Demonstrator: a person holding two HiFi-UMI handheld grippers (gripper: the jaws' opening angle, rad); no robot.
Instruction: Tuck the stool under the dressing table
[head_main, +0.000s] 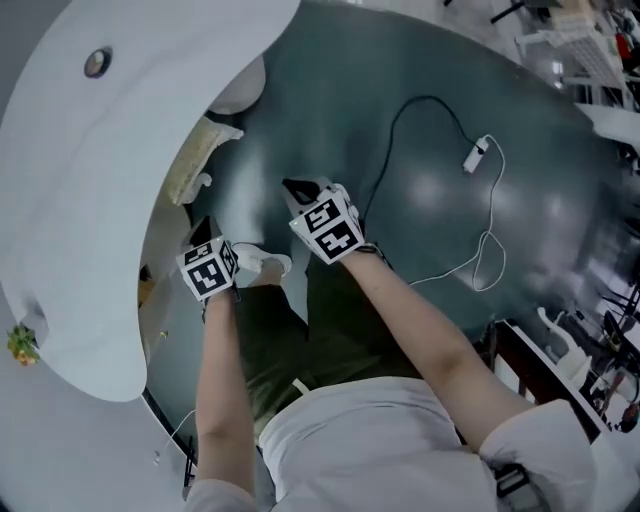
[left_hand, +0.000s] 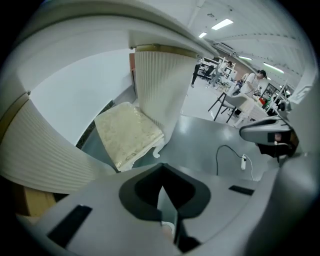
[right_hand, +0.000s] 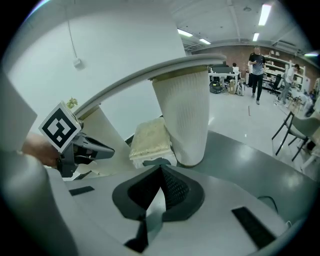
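The dressing table (head_main: 90, 220), white-topped on fluted pedestals, filled the left. Open grey floor (head_main: 450, 130) lay to the right. The stool (left_hand: 127, 135) stood between the pedestals, mostly under the top, so it appeared tucked. It was judged light, with a soft cream cushion on a stiff frame, and best gripped at the seat rim. Room beside the pedestals looked tight. The left gripper (left_hand: 165, 205) and right gripper (right_hand: 155, 200) hung clear, jaws pressed together on nothing. A cable (head_main: 480, 200) lay well apart.

Head view dim, bluish; soft glare patches on floor (head_main: 432, 190). Gripper views brighter under ceiling strip lights (right_hand: 264, 14); strong fisheye bending, dark vignetted corners.
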